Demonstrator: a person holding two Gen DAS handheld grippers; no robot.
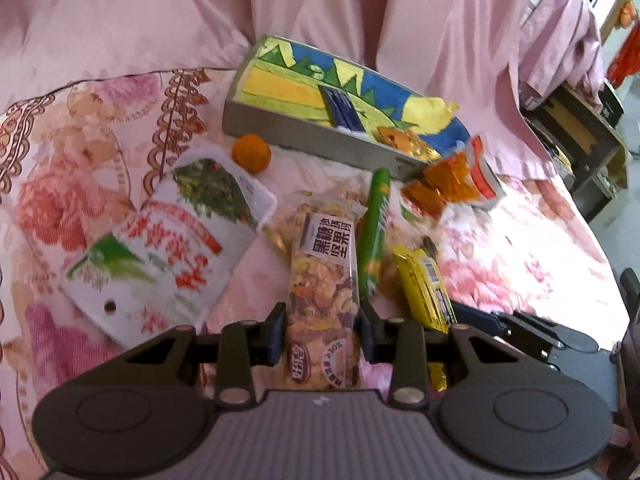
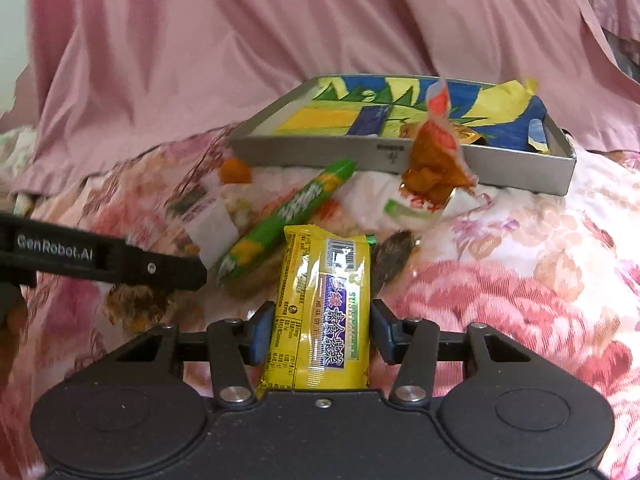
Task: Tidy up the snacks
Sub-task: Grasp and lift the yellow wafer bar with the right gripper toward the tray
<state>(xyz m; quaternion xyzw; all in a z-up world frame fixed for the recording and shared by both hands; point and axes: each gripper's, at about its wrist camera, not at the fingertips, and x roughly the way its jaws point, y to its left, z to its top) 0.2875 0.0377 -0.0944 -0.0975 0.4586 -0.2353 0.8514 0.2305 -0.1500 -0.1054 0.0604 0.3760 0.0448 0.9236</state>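
Grippers are both pitched steeply down toward a floral bedspread (image 1: 520,240). The left gripper (image 1: 320,326) is closed on a clear nut bar packet (image 1: 322,280); its pads are pressed against the packet's two long edges. The packet's long axis is run from 6 o'clock to 12 o'clock in the left wrist view, label end pointing away from the camera. The right gripper (image 2: 320,330) is closed on a yellow snack packet (image 2: 322,312), likewise aligned 6 to 12 o'clock between its fingers, barcode end farthest from the camera. A green stick packet (image 2: 288,220) is laid on the bedspread at 11 o'clock of the yellow packet, tilted toward 1 o'clock. A grey tray (image 2: 320,150) is seated at 12 o'clock, with an orange snack bag (image 2: 436,160) against its front wall.
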